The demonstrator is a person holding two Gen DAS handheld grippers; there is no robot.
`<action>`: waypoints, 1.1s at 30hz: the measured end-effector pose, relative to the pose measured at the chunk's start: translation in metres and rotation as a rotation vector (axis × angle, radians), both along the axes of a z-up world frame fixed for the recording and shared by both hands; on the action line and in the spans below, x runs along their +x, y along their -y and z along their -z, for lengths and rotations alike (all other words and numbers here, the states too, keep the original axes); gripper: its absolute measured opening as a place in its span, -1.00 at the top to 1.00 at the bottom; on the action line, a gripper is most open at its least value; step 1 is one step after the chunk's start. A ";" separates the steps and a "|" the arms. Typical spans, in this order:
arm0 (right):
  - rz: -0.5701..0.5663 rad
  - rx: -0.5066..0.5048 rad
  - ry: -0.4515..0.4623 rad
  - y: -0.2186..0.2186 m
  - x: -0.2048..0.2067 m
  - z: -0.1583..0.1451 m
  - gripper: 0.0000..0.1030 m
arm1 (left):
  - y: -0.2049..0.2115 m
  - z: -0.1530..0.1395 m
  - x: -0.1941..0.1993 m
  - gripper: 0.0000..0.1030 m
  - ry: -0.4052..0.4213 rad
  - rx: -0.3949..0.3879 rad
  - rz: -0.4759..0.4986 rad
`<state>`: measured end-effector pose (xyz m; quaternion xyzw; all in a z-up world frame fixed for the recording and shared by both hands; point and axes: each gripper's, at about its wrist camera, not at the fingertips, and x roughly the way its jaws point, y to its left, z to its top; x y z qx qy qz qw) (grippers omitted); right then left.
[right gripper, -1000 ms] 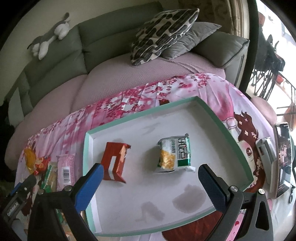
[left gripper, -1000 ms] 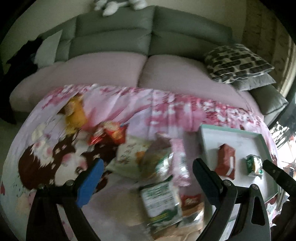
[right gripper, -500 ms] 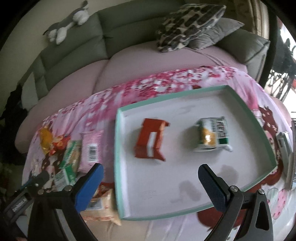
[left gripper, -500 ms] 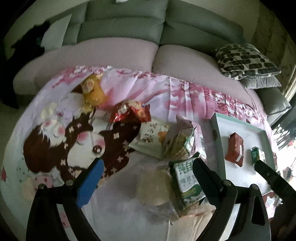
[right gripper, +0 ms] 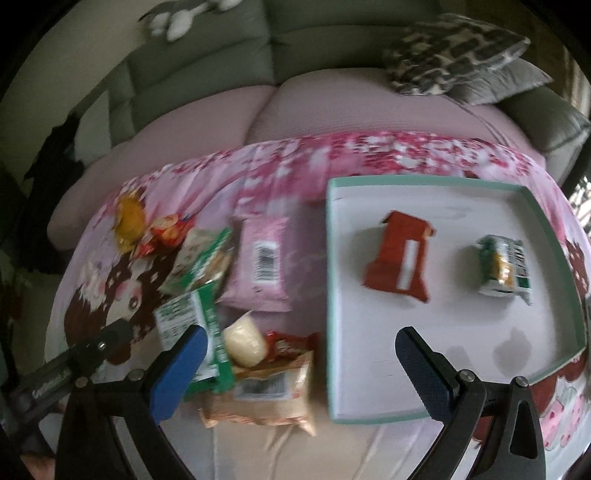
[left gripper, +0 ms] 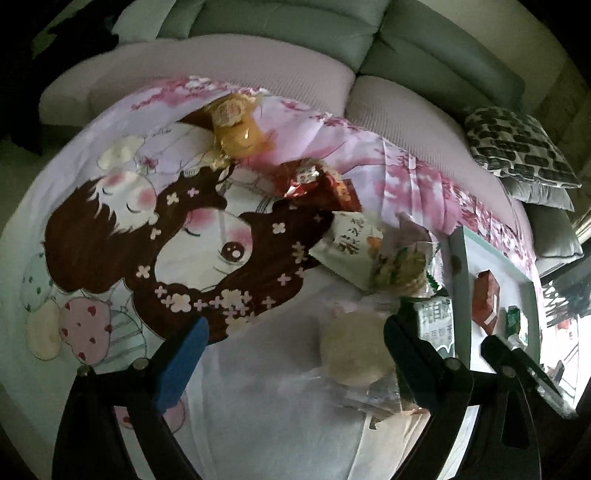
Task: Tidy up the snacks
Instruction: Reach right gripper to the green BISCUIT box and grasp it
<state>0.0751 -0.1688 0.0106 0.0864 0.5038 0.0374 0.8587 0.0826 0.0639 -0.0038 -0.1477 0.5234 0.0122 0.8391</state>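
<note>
A teal-rimmed white tray (right gripper: 424,181) lies on the right of a pink printed cloth and holds a red packet (right gripper: 399,262) and a green packet (right gripper: 504,267). Left of the tray lie several loose snacks: a pink packet (right gripper: 260,258), a green carton (right gripper: 192,332), a round pale bun (right gripper: 245,341), an orange-tan packet (right gripper: 266,402), a yellow snack (right gripper: 129,218). My right gripper (right gripper: 301,363) is open, above the tray's left edge. My left gripper (left gripper: 295,350) is open, above the cloth left of the bun (left gripper: 354,350). The tray (left gripper: 461,295) shows at the right.
A grey and pink sofa (right gripper: 295,110) stands behind the cloth, with patterned cushions (right gripper: 454,51) at its right end and a plush toy (right gripper: 177,18) on its back. The left gripper's body (right gripper: 74,365) shows at the lower left of the right wrist view.
Both grippers have swung to the left. The tray has slid rightward in both views and the loose snack pile has come into the right wrist view. Both stay open.
</note>
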 end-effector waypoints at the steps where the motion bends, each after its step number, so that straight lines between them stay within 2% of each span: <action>1: -0.015 -0.005 -0.001 -0.006 0.000 0.001 -1.00 | -0.002 0.001 0.001 -0.85 -0.004 -0.012 -0.002; 7: -0.117 -0.026 0.002 -0.039 -0.001 0.005 -0.99 | -0.007 0.005 0.003 -0.85 -0.024 -0.037 -0.018; 13: -0.168 -0.031 -0.020 -0.055 -0.001 0.014 -0.77 | -0.008 0.007 0.004 -0.85 -0.038 -0.058 -0.025; 15: -0.171 -0.028 -0.026 -0.056 0.000 0.017 -0.59 | -0.009 0.009 0.005 -0.85 -0.047 -0.066 -0.031; 19: -0.188 -0.010 -0.033 -0.058 0.002 0.020 -0.39 | -0.007 0.016 0.007 -0.85 -0.076 -0.111 -0.028; 22: -0.205 0.019 -0.038 -0.060 0.001 0.021 -0.12 | -0.003 0.020 0.007 -0.85 -0.091 -0.139 -0.013; 23: -0.211 0.031 -0.038 -0.060 0.001 0.021 0.05 | -0.001 0.021 0.007 -0.85 -0.093 -0.151 -0.008; 28: -0.210 0.039 -0.029 -0.057 0.000 0.018 0.11 | 0.005 0.022 0.009 -0.85 -0.095 -0.172 0.017; 33: -0.156 0.053 -0.029 -0.041 0.002 0.017 0.17 | 0.009 0.023 0.011 -0.85 -0.098 -0.193 0.036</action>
